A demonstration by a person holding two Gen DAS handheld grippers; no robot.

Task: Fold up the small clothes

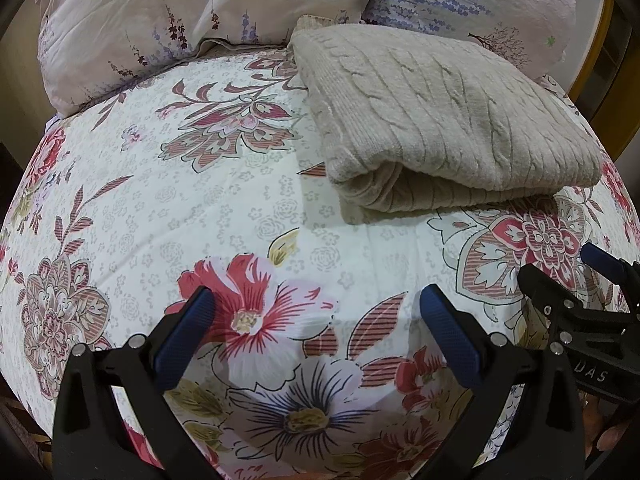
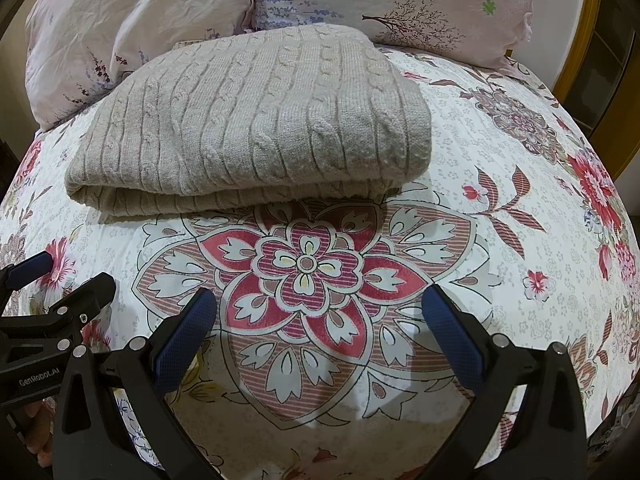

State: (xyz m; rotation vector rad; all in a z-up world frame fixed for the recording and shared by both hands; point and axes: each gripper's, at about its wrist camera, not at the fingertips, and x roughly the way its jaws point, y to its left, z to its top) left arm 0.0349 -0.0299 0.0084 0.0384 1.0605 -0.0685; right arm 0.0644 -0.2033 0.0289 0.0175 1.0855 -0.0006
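A beige cable-knit sweater (image 1: 448, 120) lies folded into a thick rectangle on the floral bedsheet (image 1: 200, 208); it also shows in the right wrist view (image 2: 256, 128). My left gripper (image 1: 316, 304) is open and empty, hovering over the sheet short of the sweater's near fold. My right gripper (image 2: 320, 304) is open and empty, over a large red flower print in front of the sweater. The right gripper also shows at the right edge of the left wrist view (image 1: 592, 280), and the left gripper at the left edge of the right wrist view (image 2: 48, 280).
Two pale floral pillows (image 1: 160, 20) (image 2: 400, 0) lie behind the sweater at the head of the bed. A yellow wooden frame (image 2: 580, 60) stands at the far right. The bed edge curves away at both sides.
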